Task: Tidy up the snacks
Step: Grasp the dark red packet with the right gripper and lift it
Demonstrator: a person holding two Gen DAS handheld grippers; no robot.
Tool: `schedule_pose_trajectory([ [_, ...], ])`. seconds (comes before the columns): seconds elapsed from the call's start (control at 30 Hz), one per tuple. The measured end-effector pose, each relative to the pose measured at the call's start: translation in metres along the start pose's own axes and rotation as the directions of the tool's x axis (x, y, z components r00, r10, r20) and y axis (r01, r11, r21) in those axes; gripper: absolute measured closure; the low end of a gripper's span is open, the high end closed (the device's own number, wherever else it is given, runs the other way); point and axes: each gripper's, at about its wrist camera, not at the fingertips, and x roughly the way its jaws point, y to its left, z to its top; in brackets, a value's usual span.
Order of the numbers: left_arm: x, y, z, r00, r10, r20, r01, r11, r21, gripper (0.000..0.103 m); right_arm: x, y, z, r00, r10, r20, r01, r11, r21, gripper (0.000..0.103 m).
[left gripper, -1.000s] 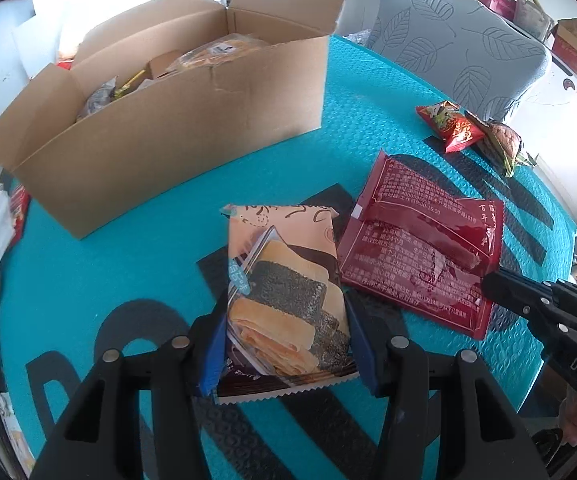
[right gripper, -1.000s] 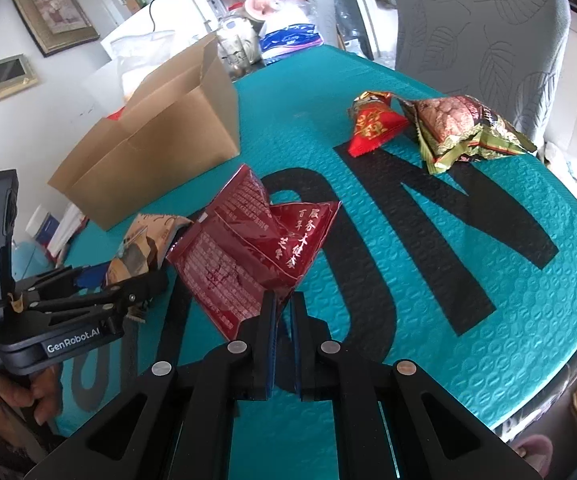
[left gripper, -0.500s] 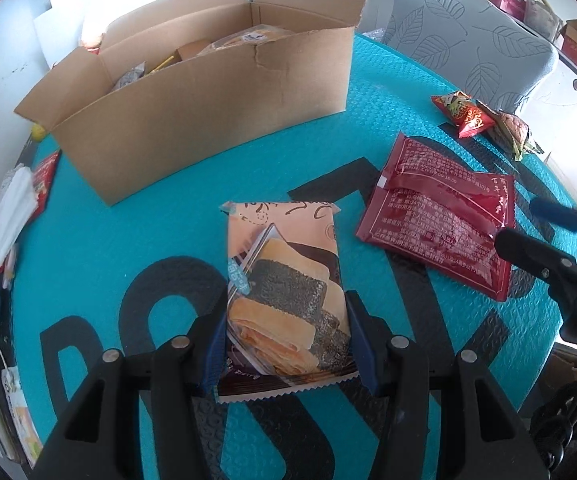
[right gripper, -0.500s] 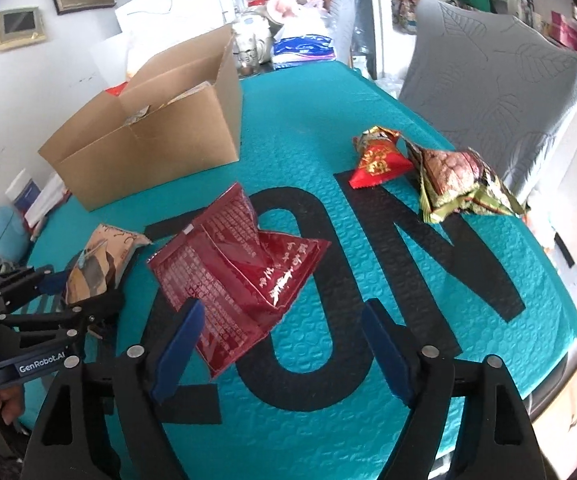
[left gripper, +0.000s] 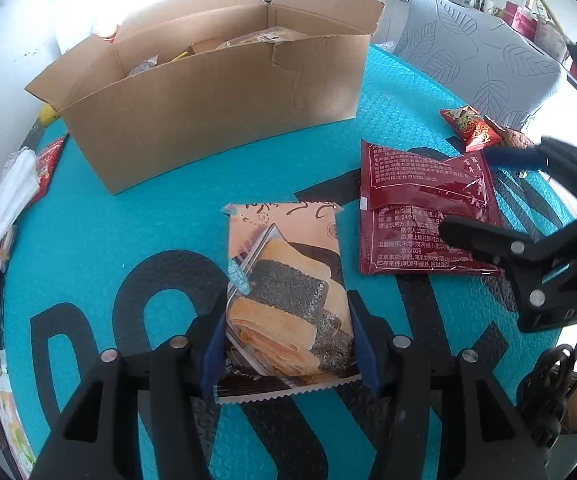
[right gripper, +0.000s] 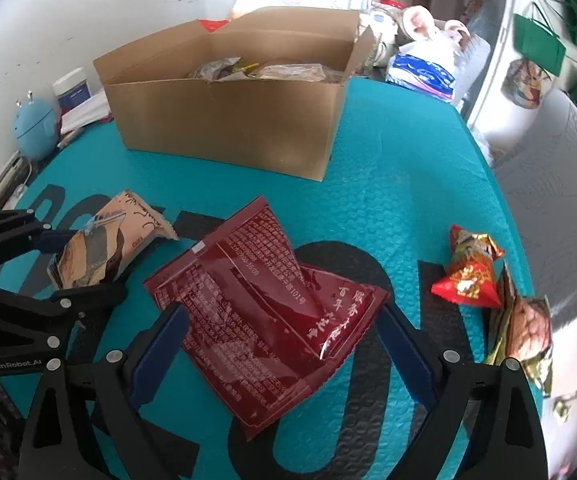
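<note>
Your left gripper (left gripper: 288,344) is pinching the pastry pack (left gripper: 286,284) by its sides, low over the mat (left gripper: 168,208). Your right gripper (right gripper: 282,340) has just been spreading wide and is now straddling the red packets (right gripper: 264,316), pads not touching them yet.

Risk-wise, I'm thinking those two slick red packets are overlapping, so closing on them could grab one and slide the other out, or just crumple the foil. The pastry pack is puffy too, so squeezing harder could crush what's inside.

The right view is showing right down into the box (right gripper: 228,120), which is already holding snacks, plus the two small snacks (right gripper: 468,276) clearly; the left view is barely catching those at its edge.
</note>
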Motion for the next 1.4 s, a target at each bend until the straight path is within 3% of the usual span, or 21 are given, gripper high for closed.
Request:
schedule_pose_trajectory([
  [0.27, -0.001, 0.001, -0.002, 1.0, 0.01, 0.003, -0.01, 1.0, -0.004, 0.046, 0.0, 0.008, 0.016, 0.999, 0.04, 0.014, -0.037, 0.987, -0.155, 0.005],
  [0.5, 0.002, 0.007, 0.003, 1.0, 0.016, -0.016, -0.016, 1.0, -0.026, 0.036, 0.022, 0.013, 0.018, 0.978, 0.191, -0.086, -0.207, 0.938, -0.276, 0.001],
  [0.63, 0.004, 0.01, 0.003, 1.0, 0.025, -0.019, -0.026, 0.999, -0.039, 0.03, 0.037, 0.014, 0.014, 0.98, 0.155, -0.122, -0.185, 0.934, -0.306, 0.0],
  [0.77, 0.005, 0.011, 0.004, 1.0, 0.023, -0.02, -0.024, 0.999, -0.037, 0.03, 0.044, 0.005, 0.015, 0.969, 0.197, -0.148, -0.225, 0.952, -0.206, 0.0],
  [0.83, 0.005, 0.011, 0.005, 1.0, 0.022, -0.019, -0.023, 0.999, -0.032, 0.029, 0.042, 0.004, 0.014, 0.974, 0.181, -0.135, -0.206, 0.959, -0.196, 0.003],
  [1.0, 0.008, 0.013, 0.011, 1.0, 0.009, 0.002, -0.009, 1.0, -0.013, 0.029, 0.027, 0.002, 0.004, 0.982, 0.155, -0.106, -0.167, 0.978, -0.123, 0.028],
  [1.1, 0.011, 0.011, 0.014, 1.0, 0.009, 0.007, -0.009, 1.0, -0.005, 0.028, 0.019, -0.001, -0.004, 0.987, 0.14, -0.076, -0.146, 0.986, -0.08, 0.037],
  [1.33, 0.014, 0.007, 0.018, 1.0, -0.001, 0.027, 0.0, 1.0, 0.022, 0.028, 0.005, -0.005, -0.02, 0.991, 0.121, -0.048, -0.119, 0.992, 0.045, 0.042],
  [1.4, 0.012, 0.004, 0.016, 0.999, -0.02, 0.046, 0.018, 0.999, 0.039, 0.038, -0.001, -0.004, -0.026, 0.992, 0.114, -0.052, -0.111, 0.992, 0.068, 0.042],
])
